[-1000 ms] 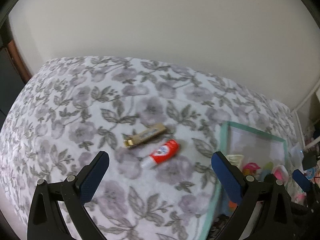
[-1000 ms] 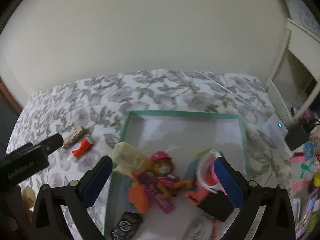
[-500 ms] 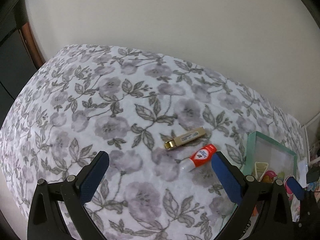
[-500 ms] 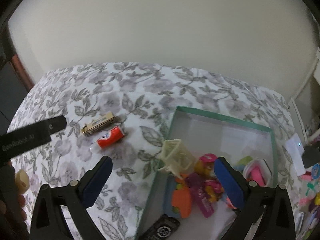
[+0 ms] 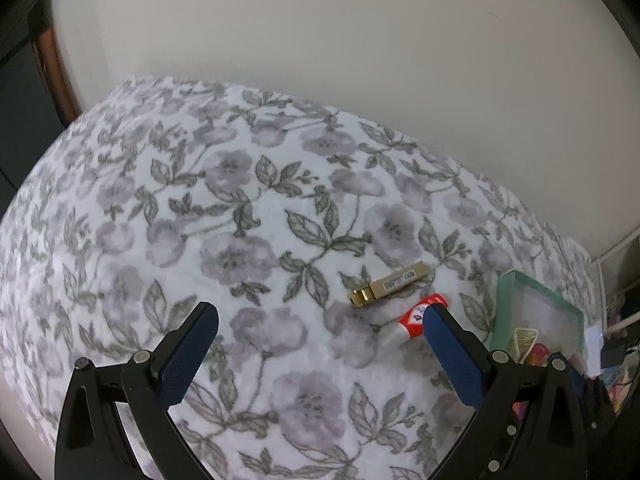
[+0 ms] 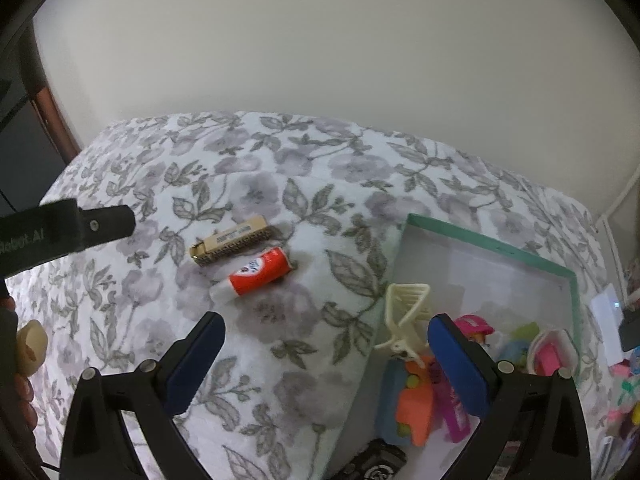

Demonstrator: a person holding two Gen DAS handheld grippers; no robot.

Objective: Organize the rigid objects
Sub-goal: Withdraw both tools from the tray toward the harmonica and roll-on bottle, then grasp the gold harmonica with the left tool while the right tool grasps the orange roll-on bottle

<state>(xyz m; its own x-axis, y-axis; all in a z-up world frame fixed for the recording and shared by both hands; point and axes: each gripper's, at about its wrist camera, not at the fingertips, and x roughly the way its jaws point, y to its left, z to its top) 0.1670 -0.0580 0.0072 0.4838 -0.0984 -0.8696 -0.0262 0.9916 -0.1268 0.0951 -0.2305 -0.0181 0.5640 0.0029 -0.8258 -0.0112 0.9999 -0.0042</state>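
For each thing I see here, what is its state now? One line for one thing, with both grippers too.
left gripper: open, empty
right gripper: open, empty
gold lighter: lying flat on the bedspread
red tube: lying on its side beside the lighter
cream hair clip: leaning over the box rim
green box: open, toys inside

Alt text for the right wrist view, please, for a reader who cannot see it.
The open, empty right gripper hovers over a floral blanket where a gold lighter and a red tube lie side by side. To their right, a green-rimmed box holds a cream hair clip and colourful toys.
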